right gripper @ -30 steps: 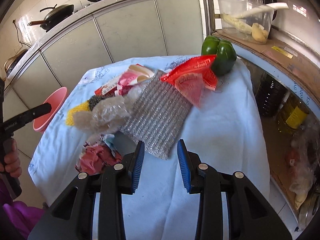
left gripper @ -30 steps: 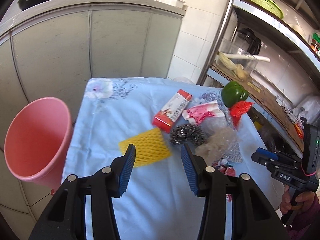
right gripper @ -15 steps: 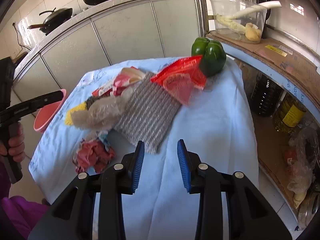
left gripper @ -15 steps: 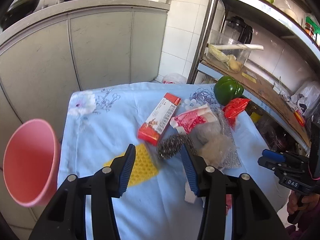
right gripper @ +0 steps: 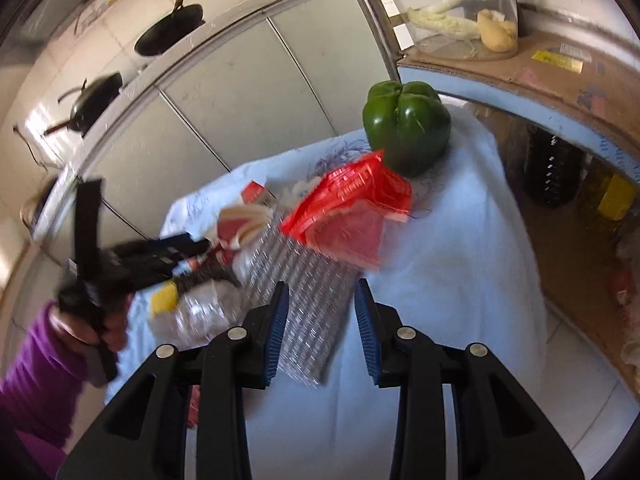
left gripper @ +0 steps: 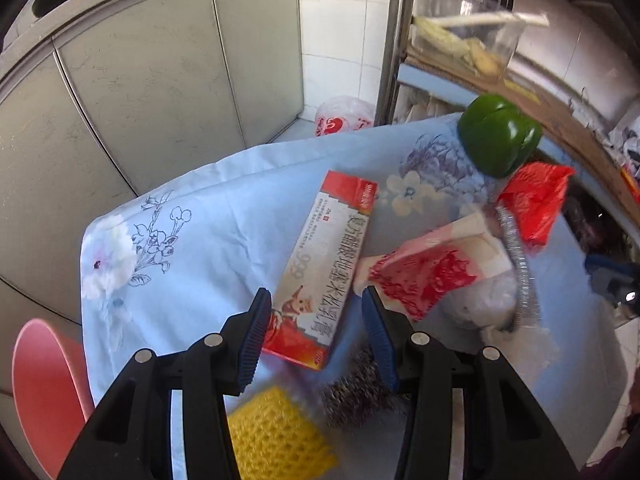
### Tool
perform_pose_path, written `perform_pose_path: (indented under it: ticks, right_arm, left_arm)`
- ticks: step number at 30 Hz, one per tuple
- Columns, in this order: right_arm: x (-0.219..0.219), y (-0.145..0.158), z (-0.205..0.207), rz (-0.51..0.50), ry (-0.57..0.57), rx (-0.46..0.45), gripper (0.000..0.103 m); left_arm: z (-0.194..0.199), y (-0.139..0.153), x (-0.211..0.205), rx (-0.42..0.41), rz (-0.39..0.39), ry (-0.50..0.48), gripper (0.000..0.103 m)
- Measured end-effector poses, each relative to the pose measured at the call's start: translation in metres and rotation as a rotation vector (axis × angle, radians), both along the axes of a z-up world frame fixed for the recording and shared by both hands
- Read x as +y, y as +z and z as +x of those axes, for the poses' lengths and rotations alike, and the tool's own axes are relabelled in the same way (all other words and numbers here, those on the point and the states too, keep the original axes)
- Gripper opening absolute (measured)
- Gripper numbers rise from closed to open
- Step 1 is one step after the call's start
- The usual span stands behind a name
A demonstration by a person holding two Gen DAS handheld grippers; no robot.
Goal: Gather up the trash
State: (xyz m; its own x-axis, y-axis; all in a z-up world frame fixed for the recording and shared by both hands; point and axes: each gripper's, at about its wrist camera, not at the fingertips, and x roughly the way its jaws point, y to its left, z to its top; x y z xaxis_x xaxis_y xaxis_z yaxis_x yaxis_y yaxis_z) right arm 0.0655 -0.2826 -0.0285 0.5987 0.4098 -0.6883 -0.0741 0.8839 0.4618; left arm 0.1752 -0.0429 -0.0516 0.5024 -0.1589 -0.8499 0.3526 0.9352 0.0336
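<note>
- Our left gripper (left gripper: 316, 334) is released, jaws spread on either side of the near end of the red-and-white box (left gripper: 326, 266), not clamping it.
- The box lies flat on the bench (left gripper: 208, 232); its long axis runs from between our left jaws away and slightly right.
- Only the left view shows the pink bin (left gripper: 44, 392) at the bench's left edge, the yellow foam net (left gripper: 276, 436) and the steel scourer (left gripper: 356, 392) under the gripper.
- Our right gripper (right gripper: 320, 330) is also released, above the near edge of the silver mesh pad (right gripper: 308, 292).
- Only the right view shows the pad whole, with the red wrapper (right gripper: 352, 212) on its far end and touching the green pepper (right gripper: 406, 126).
- The right view is blurred around our left gripper.
</note>
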Motion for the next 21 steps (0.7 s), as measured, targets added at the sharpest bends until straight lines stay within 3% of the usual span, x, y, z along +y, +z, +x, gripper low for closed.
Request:
perform_pose_path:
  ticks: [3, 7, 10, 21]
  right_arm:
    - [0.012, -0.008, 0.008, -0.001, 0.033, 0.026, 0.035]
    - [0.02, -0.022, 0.015, -0.017, 0.038, 0.056, 0.035]
    - [0.019, -0.029, 0.018, -0.008, 0.03, 0.074, 0.035]
    - [0.029, -0.029, 0.023, -0.012, 0.047, 0.067, 0.035]
  left_arm:
    - [0.002, -0.007, -0.002, -0.029, 0.023, -0.002, 0.042]
    - [-0.002, 0.0, 0.007, -0.068, -0.012, -0.007, 0.02]
    - [-0.007, 0.008, 0.016, -0.123, 0.013, 0.011, 0.01]
    - [0.001, 0.012, 0.05, -0.092, -0.029, 0.105, 0.008]
